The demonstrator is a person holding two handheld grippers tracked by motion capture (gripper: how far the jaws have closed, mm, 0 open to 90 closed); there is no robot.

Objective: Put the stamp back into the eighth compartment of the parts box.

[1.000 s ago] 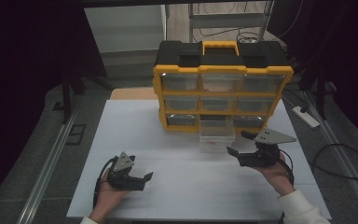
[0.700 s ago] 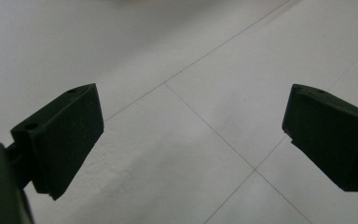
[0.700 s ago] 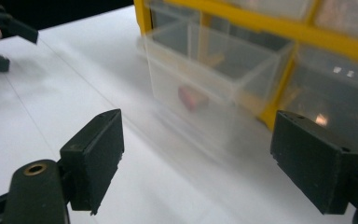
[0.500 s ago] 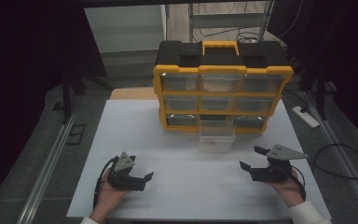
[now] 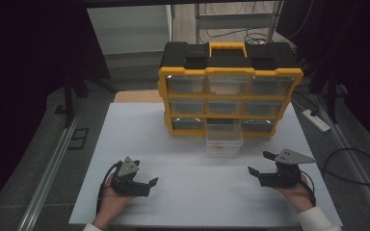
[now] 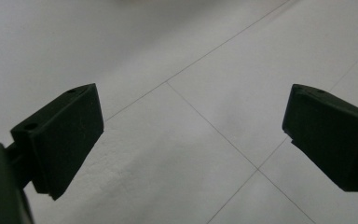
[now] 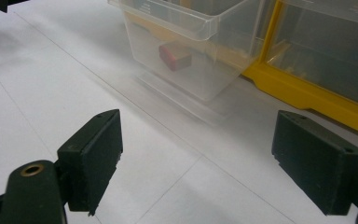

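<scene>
A yellow and black drawer cabinet (image 5: 230,91) stands at the back of the white table (image 5: 192,159). Its bottom middle clear drawer (image 5: 224,136) is pulled out, and a small red block (image 7: 175,55) lies inside it. My right gripper (image 5: 260,163) rests low at the front right, open and empty, its jaws pointing left toward the drawer (image 7: 186,46). My left gripper (image 5: 148,186) sits at the front left, open, with bare table between its fingers (image 6: 60,140).
A wooden board (image 5: 137,96) lies behind the table at the left. A white power strip (image 5: 316,120) and black cables (image 5: 351,166) lie on the grey floor at the right. Metal rails run along both sides of the table.
My right gripper has drawn back from the pulled-out drawer toward the front right and lower to the table. The left gripper has stayed in place.
</scene>
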